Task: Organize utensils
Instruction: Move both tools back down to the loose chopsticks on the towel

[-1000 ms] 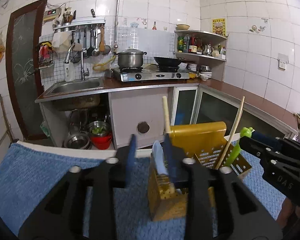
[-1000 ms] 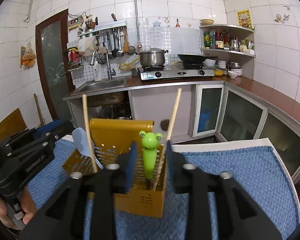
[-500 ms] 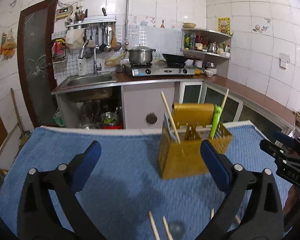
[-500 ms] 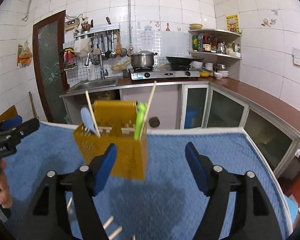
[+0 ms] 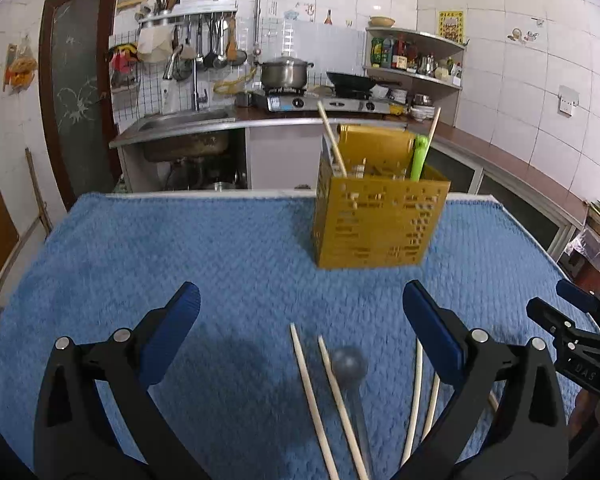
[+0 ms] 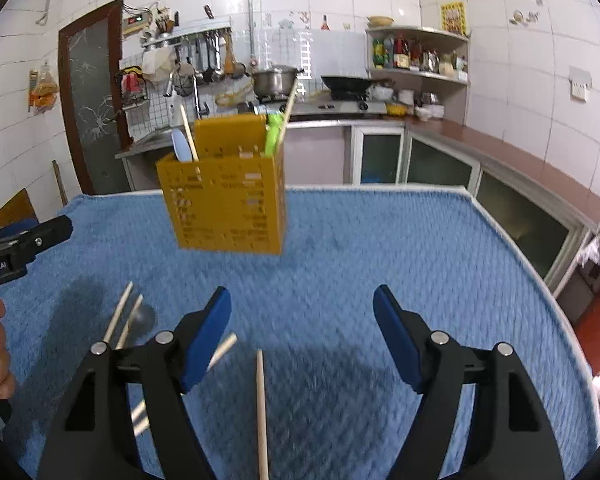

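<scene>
Reaching with both grippers [image 5: 300, 320] [image 6: 302, 320] spread and empty, next pick chopsticks [image 5: 320, 392] near the tabletop's front edge for the yellow holder [image 5: 376, 220].

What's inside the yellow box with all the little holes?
Sticking out of the yellow box: two wooden chopsticks, a pale blue spoon and a green utensil. Their lower ends are hidden by the box walls, so anything shorter down inside cannot be seen.
</scene>
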Tool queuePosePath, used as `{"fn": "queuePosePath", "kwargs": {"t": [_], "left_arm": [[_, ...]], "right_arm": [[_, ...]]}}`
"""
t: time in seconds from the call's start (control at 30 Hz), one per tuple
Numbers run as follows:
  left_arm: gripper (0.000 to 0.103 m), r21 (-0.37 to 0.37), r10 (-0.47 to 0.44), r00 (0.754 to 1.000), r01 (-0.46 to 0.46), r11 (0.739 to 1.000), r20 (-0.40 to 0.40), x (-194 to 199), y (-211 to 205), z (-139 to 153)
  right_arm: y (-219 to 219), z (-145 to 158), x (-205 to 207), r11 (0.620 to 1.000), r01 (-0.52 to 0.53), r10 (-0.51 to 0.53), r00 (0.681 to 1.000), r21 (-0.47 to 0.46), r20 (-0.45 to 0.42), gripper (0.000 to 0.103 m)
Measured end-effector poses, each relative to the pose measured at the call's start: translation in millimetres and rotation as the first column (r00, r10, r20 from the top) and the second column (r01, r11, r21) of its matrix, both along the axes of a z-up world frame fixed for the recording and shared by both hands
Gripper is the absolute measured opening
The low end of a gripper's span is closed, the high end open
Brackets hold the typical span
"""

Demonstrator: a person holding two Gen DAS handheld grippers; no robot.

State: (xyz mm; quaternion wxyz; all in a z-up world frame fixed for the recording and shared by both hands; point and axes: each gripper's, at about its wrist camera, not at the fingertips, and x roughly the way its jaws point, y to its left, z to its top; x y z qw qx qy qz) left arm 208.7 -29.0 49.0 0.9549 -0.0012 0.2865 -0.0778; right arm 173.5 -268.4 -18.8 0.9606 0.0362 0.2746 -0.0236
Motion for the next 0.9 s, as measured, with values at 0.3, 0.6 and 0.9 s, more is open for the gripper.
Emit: {"fn": "queuePosePath", "kwargs": {"t": [0.3,0.6,0.9], "left_arm": [[0.098,0.02,0.021,0.998,-0.02,1.0,-0.053,-2,7,-34],[0.097,0.035,0.025,0.99,-0.02,0.999,-0.137,13,10,-64],[0.076,0.057,-0.009,0.979,0.021,0.998,-0.204,15,0,-80]], "right_arm": [[-1,-26,-10,1.0,0.026,-0.026,0.999,0.005,-0.042,0.073],[11,-46,1,0.999,0.02,-0.024,0.994,-0.04,-0.103,0.073],[18,-62,16,0.999,-0.002,-0.007,0.985,-0.053,-0.172,0.072]]}}
